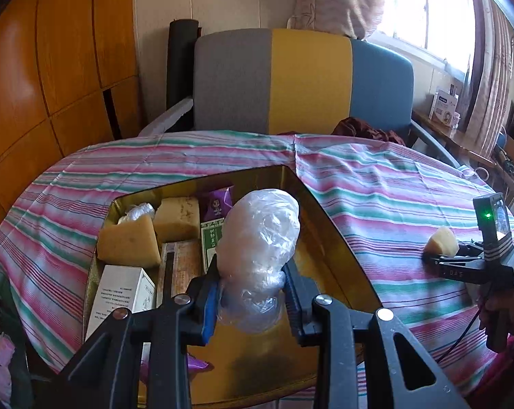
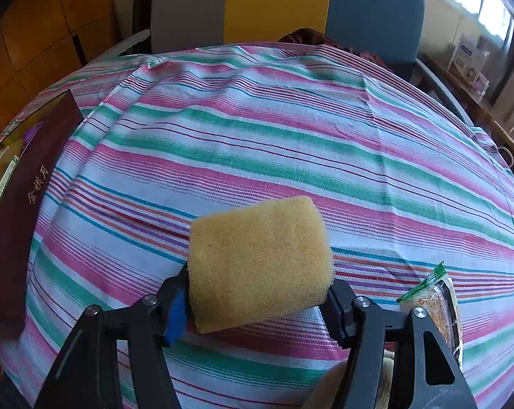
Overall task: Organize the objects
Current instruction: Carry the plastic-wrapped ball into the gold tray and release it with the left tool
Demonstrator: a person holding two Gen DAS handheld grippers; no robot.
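My left gripper is shut on a clear plastic-wrapped bundle and holds it above the open gold-lined box. The box holds two yellow sponges, a purple packet, a green-labelled packet and a white carton. My right gripper is shut on a yellow sponge block above the striped tablecloth. The right gripper with its sponge also shows in the left wrist view, to the right of the box. The box's maroon side is at the far left in the right wrist view.
A snack packet lies on the cloth by the right gripper's right finger. A grey, yellow and blue chair stands behind the round table. A dark red cloth lies on its seat. Wooden panels are on the left, and a cluttered shelf on the right.
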